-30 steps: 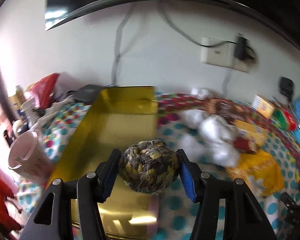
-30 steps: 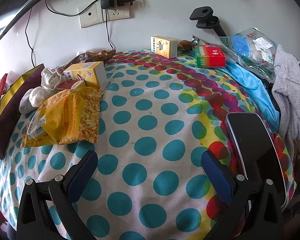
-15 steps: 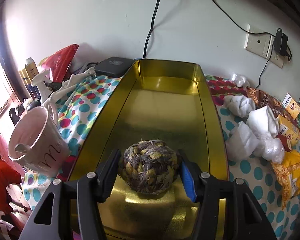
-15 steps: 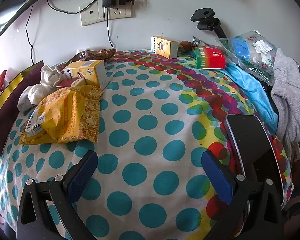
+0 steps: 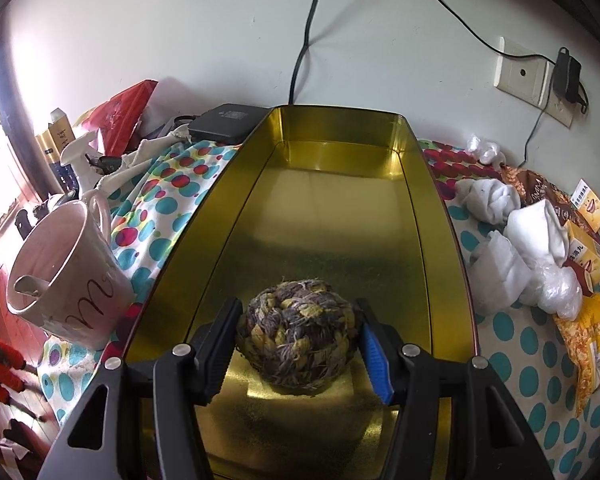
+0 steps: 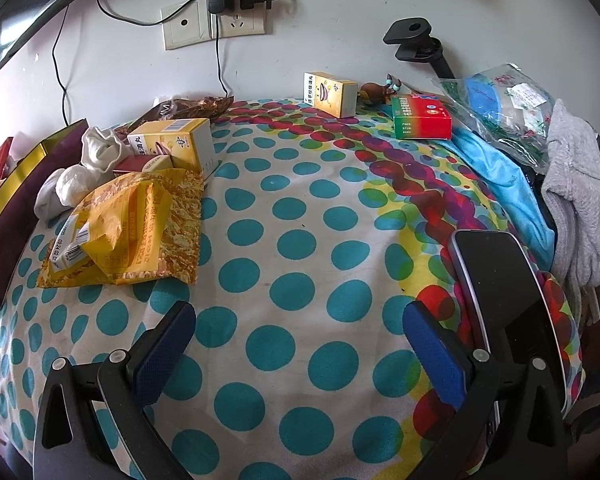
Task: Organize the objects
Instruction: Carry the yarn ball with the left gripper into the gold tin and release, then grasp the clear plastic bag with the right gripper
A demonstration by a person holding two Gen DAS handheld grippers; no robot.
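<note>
Rope ball sits pinched in my left gripper over the gold tin. Released here, it could roll. My right gripper hangs spread, empty.

Black gripper, blue pads

1. Left tongs: tilted forward and down, both black arms reaching in from the bottom edge of the left wrist view.
2. Blue-padded fingers set apart at middling width, closed against the two flanks of a woven yarn ball; pads pressed to its sides, ball gripped between them.
3. Right tongs: likewise angled downward, arms entering from the bottom edge of the right wrist view.
4. Jaws spread wide; blue pads well apart, nothing between them, nothing touched.
5. No hand, wrist or sleeve visible in either view.
</note>
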